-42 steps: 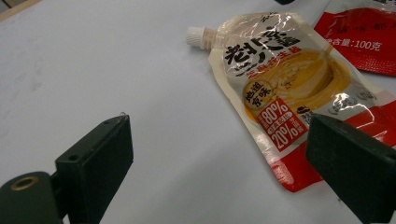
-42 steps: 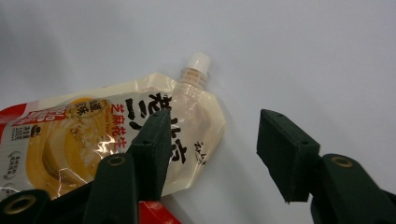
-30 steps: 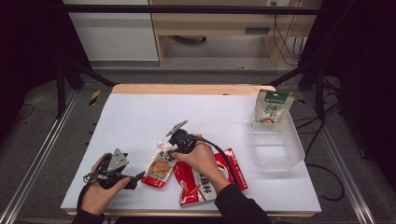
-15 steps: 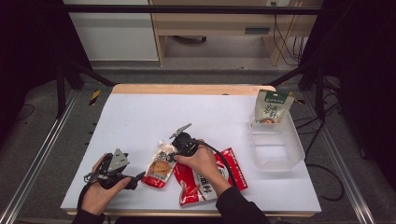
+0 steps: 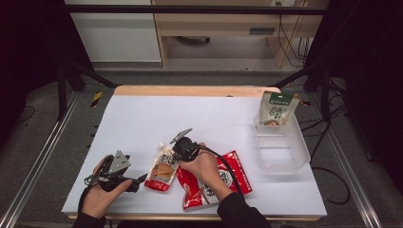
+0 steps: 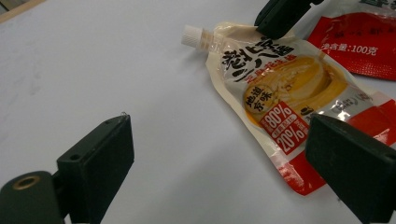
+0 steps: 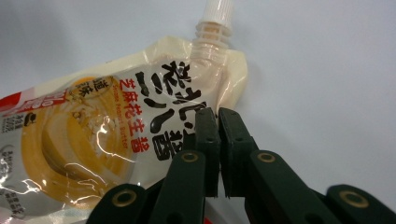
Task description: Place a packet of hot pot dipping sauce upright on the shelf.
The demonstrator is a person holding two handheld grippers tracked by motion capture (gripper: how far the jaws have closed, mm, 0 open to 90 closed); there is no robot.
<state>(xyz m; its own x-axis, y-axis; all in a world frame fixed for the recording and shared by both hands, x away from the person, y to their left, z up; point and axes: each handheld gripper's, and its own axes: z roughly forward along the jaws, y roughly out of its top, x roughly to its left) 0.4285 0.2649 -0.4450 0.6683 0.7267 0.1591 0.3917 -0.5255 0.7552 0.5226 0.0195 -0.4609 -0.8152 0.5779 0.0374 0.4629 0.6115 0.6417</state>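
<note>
The right claw (image 7: 218, 116) has just been closing and now pinches the spout pouch's (image 5: 164, 167) edge at three o'clock. The left claw (image 6: 219, 154) gapes open, empty, on the bench (image 5: 142, 123).

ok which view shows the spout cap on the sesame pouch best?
Right gripper view: the white cap sits close up above the pouch, its ribbed neck clear, just beyond the right gripper, shut on the pouch edge. Left gripper view shows the cap smaller and farther off. High view shows only a tiny white tip.
</note>
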